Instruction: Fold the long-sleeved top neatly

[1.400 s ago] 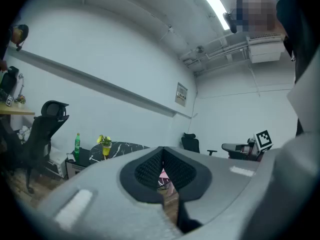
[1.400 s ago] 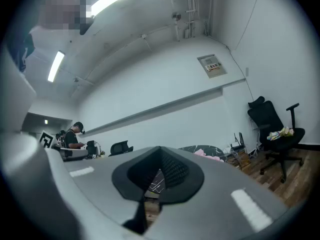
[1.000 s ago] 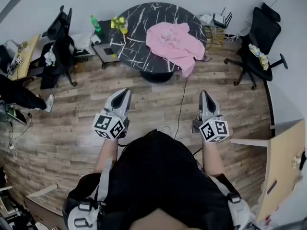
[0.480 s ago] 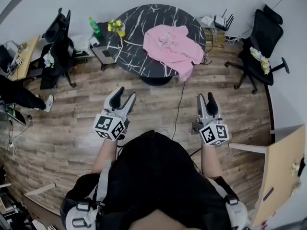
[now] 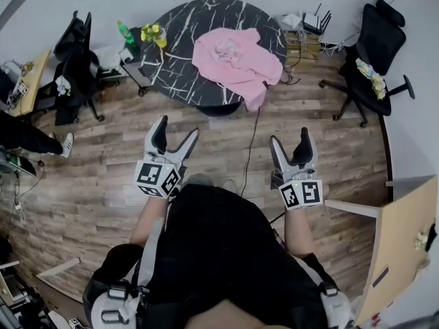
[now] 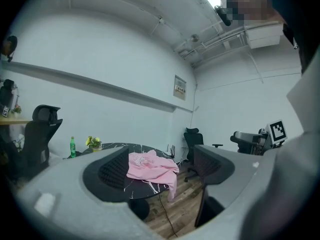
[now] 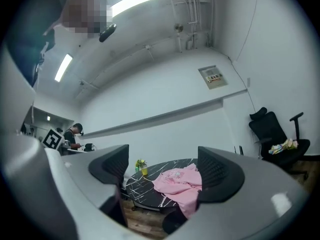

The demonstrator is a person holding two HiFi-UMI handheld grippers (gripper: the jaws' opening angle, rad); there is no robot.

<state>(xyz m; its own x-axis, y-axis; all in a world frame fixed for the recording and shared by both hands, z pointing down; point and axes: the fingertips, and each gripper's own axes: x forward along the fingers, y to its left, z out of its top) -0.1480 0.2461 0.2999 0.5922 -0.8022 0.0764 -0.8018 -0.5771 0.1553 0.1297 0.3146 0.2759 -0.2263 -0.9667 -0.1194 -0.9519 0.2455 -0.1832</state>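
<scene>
Two grippers in the head view, left gripper [image 5: 176, 130] and right gripper [image 5: 290, 139], jaws just opening wide, both empty; the pink top [image 5: 233, 57] lies crumpled on the round table [image 5: 178, 40], well ahead. Left gripper view: top [image 6: 150, 166] far beyond the spread jaws. Right gripper view: likewise [image 7: 177, 183].

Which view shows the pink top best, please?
The head view: the top lies crumpled on the table, seen whole from above, one part hanging over the edge. Both gripper views show it small, far off and side-on.

Pink top [image 5: 236, 57], blk white-veined table [image 5: 182, 46], brown plank floor [image 5: 103, 163]
</scene>
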